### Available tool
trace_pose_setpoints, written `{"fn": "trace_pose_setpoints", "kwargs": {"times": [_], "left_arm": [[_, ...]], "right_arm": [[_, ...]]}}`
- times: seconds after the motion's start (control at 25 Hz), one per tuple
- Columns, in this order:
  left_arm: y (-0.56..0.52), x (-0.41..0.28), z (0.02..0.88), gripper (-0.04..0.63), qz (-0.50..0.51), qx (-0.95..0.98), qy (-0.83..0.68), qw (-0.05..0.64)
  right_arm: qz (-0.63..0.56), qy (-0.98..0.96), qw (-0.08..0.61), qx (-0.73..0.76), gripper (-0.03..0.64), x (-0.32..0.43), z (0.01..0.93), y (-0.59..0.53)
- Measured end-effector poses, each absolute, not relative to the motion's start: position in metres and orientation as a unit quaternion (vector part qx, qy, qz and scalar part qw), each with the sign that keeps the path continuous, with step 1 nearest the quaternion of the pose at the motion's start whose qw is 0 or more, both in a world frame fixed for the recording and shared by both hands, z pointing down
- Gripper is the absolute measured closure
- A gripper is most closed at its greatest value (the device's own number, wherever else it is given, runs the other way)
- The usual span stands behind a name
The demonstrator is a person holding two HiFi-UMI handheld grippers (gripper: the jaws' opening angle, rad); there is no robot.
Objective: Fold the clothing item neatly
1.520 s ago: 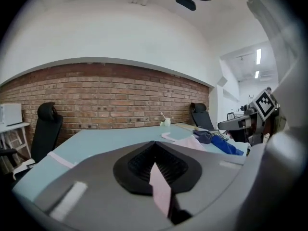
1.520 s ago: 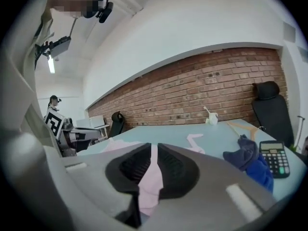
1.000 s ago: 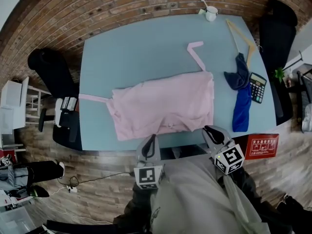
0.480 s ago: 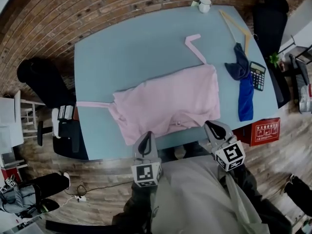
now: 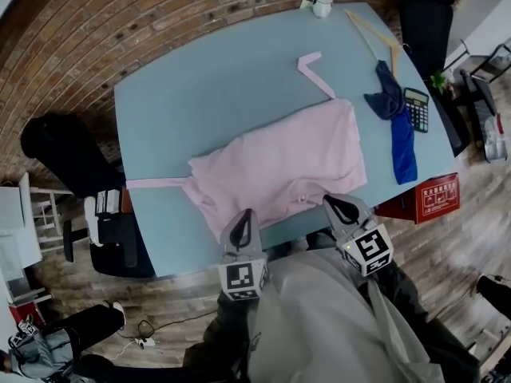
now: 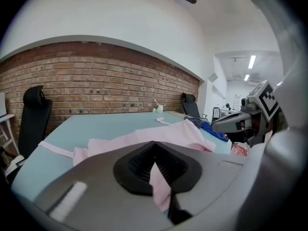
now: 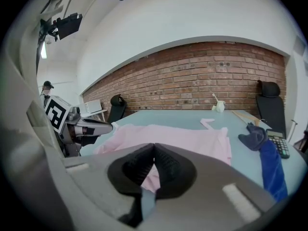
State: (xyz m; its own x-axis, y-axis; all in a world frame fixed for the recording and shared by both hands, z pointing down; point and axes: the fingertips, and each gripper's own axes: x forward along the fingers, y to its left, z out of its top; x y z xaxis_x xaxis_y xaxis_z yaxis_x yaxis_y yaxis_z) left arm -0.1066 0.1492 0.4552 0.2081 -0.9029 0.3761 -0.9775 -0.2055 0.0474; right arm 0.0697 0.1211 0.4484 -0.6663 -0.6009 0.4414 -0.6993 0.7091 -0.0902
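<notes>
A pink garment (image 5: 279, 162) lies spread on the light blue table (image 5: 200, 94), with one strap (image 5: 315, 69) trailing toward the far side and another (image 5: 156, 183) toward the left. Both grippers are at its near hem. My left gripper (image 5: 247, 217) is shut on a fold of the pink cloth (image 6: 161, 189), which hangs from its closed jaws (image 6: 155, 146). Over at the right part of the hem, my right gripper (image 5: 336, 203) has just been closing and is shut on pink cloth (image 7: 150, 177), which shows between its pads (image 7: 154, 148).
A blue cloth (image 5: 397, 126), a calculator (image 5: 416, 108) and a wooden hanger (image 5: 371, 34) lie at the table's right side. A white cup (image 5: 322, 4) stands at the far edge. Black chairs (image 5: 60, 146) (image 5: 423, 14) flank the table; a red box (image 5: 435, 198) sits on the floor.
Both grippers have moved forward from the table's near edge onto the garment's hem. The right jaws have closed on the cloth. The head view has shifted, so the table sits higher.
</notes>
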Motion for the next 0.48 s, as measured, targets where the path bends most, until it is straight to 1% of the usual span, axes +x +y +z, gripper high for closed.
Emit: {"fn": "trace_pose_setpoints", "kwargs": {"times": [0.24, 0.48], "left_arm": [[0.140, -0.107, 0.455, 0.588, 0.138, 0.776, -0.601, 0.134], [0.139, -0.112, 0.458, 0.588, 0.144, 0.773, -0.603, 0.135]], "right_arm": [[0.133, -0.895, 0.195, 0.380, 0.614, 0.069, 0.452, 0.118], [0.130, -0.899, 0.198, 0.369, 0.614, 0.057, 0.454, 0.119]]}}
